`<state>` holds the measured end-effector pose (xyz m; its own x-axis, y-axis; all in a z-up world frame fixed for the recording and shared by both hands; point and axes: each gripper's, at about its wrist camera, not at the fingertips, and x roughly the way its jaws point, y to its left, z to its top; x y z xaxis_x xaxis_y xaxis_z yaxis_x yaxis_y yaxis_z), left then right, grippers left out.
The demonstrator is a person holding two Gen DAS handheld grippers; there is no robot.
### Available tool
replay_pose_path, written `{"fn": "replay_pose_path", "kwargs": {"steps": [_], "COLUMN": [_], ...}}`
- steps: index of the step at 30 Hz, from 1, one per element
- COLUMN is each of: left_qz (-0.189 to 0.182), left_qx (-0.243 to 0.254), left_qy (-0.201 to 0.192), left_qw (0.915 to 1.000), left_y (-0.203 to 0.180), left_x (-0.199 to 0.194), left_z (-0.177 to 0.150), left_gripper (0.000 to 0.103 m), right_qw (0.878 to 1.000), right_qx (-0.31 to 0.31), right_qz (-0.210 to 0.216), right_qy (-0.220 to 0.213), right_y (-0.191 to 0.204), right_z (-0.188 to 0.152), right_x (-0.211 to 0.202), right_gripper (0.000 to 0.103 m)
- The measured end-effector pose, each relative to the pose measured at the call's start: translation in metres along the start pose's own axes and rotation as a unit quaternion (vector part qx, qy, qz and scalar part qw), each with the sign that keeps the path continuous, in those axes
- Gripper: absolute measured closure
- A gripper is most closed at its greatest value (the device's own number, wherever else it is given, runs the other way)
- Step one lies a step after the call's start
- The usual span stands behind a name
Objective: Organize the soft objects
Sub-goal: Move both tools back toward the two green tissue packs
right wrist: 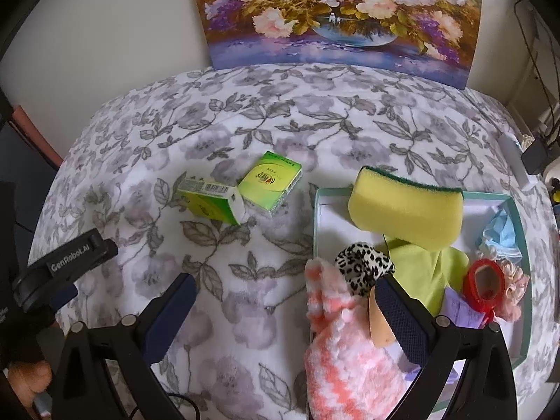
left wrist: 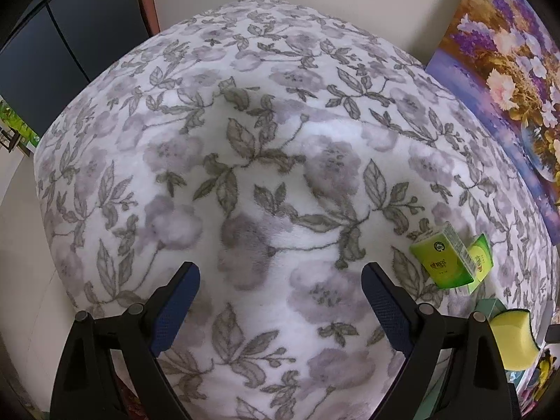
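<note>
Right wrist: tissue packs (right wrist: 241, 189) lie beyond gripper (right wrist: 287, 297).

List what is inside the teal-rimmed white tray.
Inside the teal-rimmed white tray: yellow sponge with green scrub side, lime-green cloth, leopard-print scrunchie, pink-and-white fuzzy sock, red ring, blue mask. Whatever lies beneath them is covered.

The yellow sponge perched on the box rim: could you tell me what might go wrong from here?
The yellow sponge leans over the rim of the teal box, so a nudge may tip it onto the blanket. The pink striped sock drapes over the box's near edge beside the open right gripper and could snag. The two green tissue packs lie loose outside.
</note>
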<state>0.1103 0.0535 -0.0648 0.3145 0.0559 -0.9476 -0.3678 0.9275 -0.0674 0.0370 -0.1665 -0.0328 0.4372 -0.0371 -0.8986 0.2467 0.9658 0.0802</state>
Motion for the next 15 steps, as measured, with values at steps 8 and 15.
{"fn": "replay_pose_path", "kwargs": {"steps": [8,15], "left_qz": [0.003,-0.023], "left_qx": [0.009,0.006], "left_qy": [0.022,0.029], "left_qw": [0.9997,0.9993], "left_y": [-0.030,-0.072], "left_x": [0.006,0.007], "left_z": [0.015,0.024], "left_gripper": [0.009,0.009], "right_qw": [1.000,0.999], "right_qx": [0.010,0.045], "right_qz": [-0.014,0.002], "right_qy": [-0.001,-0.012], "right_y": [-0.011,-0.018], "right_z": [0.035,0.070], "right_x": [0.003,0.012], "right_gripper": [0.000,0.000]}}
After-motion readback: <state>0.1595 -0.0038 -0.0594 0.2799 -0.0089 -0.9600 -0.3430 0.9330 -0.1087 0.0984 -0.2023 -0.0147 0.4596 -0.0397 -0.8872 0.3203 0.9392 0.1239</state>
